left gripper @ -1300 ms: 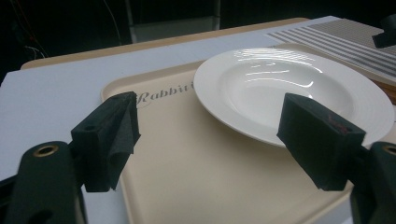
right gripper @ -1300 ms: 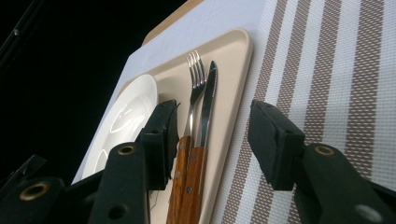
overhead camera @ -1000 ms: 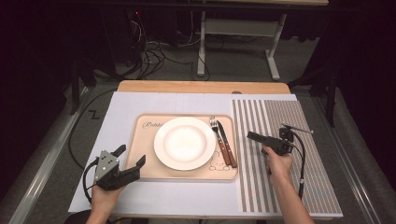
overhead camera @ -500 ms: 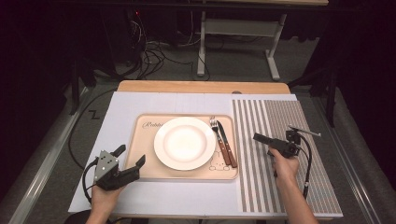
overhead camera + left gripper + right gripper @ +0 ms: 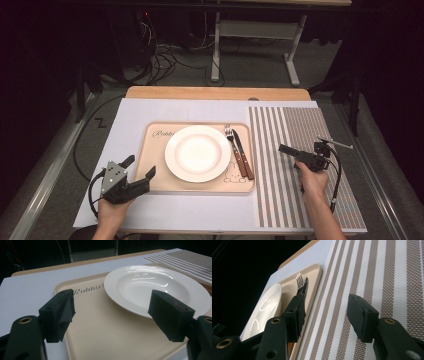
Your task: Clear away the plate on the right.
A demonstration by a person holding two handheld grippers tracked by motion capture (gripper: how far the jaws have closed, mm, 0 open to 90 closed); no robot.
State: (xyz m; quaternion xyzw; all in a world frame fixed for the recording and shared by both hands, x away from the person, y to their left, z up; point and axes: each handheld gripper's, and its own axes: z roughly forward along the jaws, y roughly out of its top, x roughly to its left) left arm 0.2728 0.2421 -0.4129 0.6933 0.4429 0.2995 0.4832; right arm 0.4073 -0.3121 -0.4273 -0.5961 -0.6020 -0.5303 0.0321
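Observation:
A white plate [image 5: 198, 152] sits in the middle of a beige tray [image 5: 155, 137] printed "Rabbit". A fork [image 5: 229, 134] and a knife [image 5: 237, 145] with wooden handles lie side by side on the tray's right part. My left gripper [image 5: 139, 167] rests at the tray's near left corner, open and empty; in its own view its jaws [image 5: 112, 312] frame the tray [image 5: 100, 325] and the plate [image 5: 150, 287]. My right gripper [image 5: 286, 150] hovers over the striped mat [image 5: 290, 120], right of the cutlery. Its jaws have just been opening, with nothing between them [image 5: 328, 312].
A white sheet [image 5: 130, 120] covers the wooden table under the tray and the mat. In the right gripper view the fork [image 5: 299, 280], the knife [image 5: 305, 286] and the plate [image 5: 267, 307] lie to the left of the mat [image 5: 367, 272]. Cables and a stand are on the floor behind.
My right gripper has shifted a little to the right over the striped mat, away from the tray. The left gripper has stayed where it was.

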